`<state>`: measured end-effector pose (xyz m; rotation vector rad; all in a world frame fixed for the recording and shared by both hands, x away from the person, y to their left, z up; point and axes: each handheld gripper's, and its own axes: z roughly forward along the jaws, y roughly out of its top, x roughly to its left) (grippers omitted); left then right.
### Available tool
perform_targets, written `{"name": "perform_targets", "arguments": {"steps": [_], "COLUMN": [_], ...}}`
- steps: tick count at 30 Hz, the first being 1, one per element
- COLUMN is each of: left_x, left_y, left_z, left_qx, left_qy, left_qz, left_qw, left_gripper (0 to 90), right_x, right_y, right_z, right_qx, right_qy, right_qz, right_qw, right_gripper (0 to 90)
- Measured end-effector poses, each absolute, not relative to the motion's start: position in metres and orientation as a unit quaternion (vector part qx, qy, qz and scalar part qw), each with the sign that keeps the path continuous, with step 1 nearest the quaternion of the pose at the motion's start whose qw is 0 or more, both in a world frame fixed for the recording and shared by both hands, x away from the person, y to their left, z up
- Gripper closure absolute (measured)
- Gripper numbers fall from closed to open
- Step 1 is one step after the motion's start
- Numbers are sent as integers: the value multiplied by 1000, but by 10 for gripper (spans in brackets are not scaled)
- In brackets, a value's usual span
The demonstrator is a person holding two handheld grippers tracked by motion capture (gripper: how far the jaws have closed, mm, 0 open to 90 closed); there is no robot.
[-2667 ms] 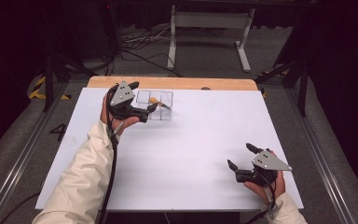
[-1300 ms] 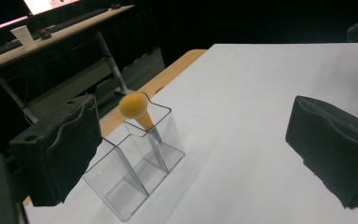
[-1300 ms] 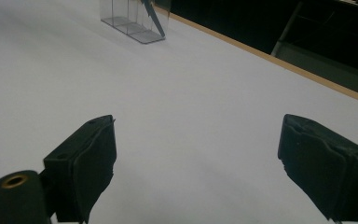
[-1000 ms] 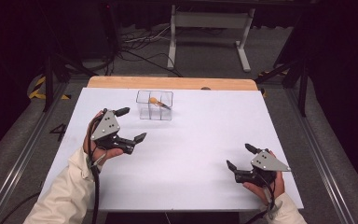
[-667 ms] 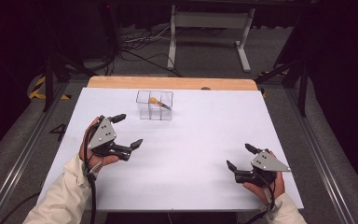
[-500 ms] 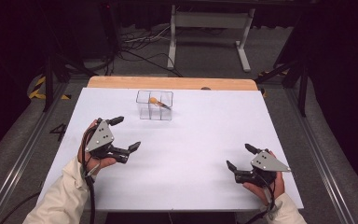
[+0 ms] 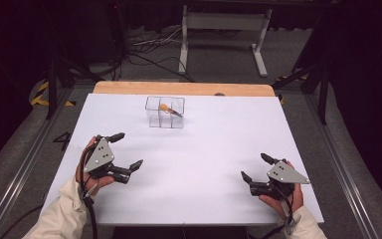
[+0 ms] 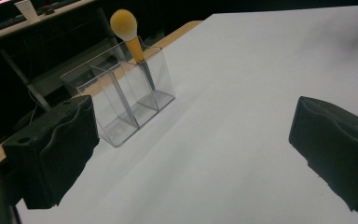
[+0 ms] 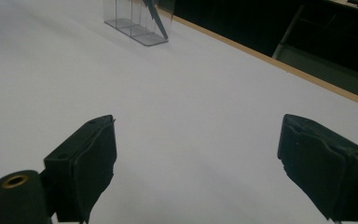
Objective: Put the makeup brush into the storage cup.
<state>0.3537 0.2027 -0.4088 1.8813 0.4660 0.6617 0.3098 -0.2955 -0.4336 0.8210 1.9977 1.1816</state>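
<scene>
While both tongs are held low over the white surface point(image 7: 204, 149), a clear divided container point(image 7: 165, 112) is seen standing near the far edge, a little left of the middle. An object with a rounded yellow head point(image 8: 123, 22) and a dark, tapering lower part is leaned inside one of the end compartments, its head raised above the rim; which end compartment it is cannot be told with certainty.

The left tongs point(image 7: 128, 150) are held near the left edge, toward the near left corner, with the jaws spread wide and nothing between them. In the left gripper view the container point(image 8: 121, 98) is seen ahead of and apart from the two black jaws, closer to the jaw at the left of that view. The right tongs point(image 7: 254, 168) are held near the near right corner, likewise spread and empty. In the right gripper view the container point(image 9: 135, 21) is seen far off at the top edge, well apart from the jaws.

Compared with 2.7 seconds ago, when the left tongs were right at the container, they have been drawn back toward the person and to the left edge. The right tongs have been kept where they were, and the container has not been shifted.
</scene>
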Motion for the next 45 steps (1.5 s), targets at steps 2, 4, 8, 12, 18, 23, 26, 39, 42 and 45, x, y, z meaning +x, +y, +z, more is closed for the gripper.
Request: {"name": "perform_targets", "arguments": {"steps": [2, 4, 8, 12, 18, 23, 26, 39, 42, 45], "left_x": [352, 350, 348, 346, 342, 340, 338, 322, 321, 322], "left_y": [206, 208, 214, 219, 228, 236, 241, 260, 259, 256], "left_z": [-410, -411, -416, -419, -426, -431, -434, -454, -455, -455], "left_qx": [783, 782, 784, 785, 788, 790, 790, 776, 781, 778], "left_qy": [198, 203, 206, 210, 219, 228, 233, 278, 277, 277], "left_qz": [275, 273, 280, 281, 280, 281, 280, 248, 238, 237], "left_qw": [521, 522, 514, 510, 502, 495, 493, 509, 507, 512], "left_gripper": [21, 22, 25, 27, 30, 31, 31, 43, 43, 45], "right_x": [310, 310, 310, 309, 309, 309, 309, 309, 309, 308], "right_y": [-295, -295, -295, -295, -295, -295, -295, -297, -298, -299], "right_z": [-434, -434, -433, -433, -433, -433, -433, -432, -432, -431], "right_qx": [313, 313, 311, 311, 310, 308, 308, 309, 311, 311], "right_qy": [765, 765, 765, 764, 764, 763, 763, 757, 755, 753], "right_qz": [452, 453, 454, 456, 457, 458, 458, 464, 466, 466], "right_qw": [335, 334, 334, 334, 335, 335, 335, 340, 341, 345], "right_gripper": [123, 124, 123, 124, 124, 124, 123, 119, 118, 118]}}
